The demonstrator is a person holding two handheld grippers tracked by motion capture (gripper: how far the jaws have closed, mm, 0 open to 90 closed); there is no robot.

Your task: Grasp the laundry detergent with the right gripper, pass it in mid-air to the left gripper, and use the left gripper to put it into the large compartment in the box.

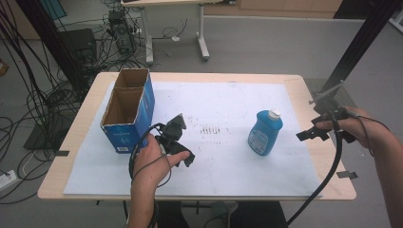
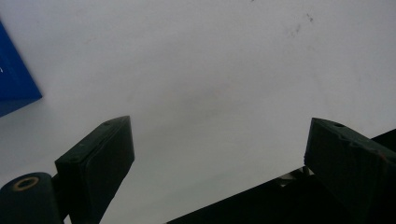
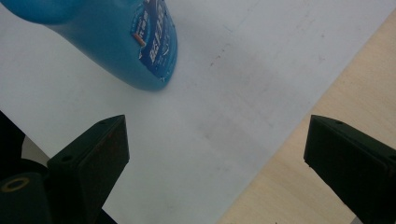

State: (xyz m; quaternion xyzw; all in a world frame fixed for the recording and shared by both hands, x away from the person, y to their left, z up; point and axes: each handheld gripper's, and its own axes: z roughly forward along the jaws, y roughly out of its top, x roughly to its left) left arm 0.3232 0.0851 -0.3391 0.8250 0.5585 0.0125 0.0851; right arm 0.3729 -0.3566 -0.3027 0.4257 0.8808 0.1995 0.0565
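The bottle stands upright at nine o'clock from the right gripper (the nearer one); both grippers' jaws gape wide, empty.

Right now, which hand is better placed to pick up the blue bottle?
Right, probably. The right tool is open beside the blue bottle, which shows close ahead in its own view. The left tool, also open, sits nearer the cardboard box.
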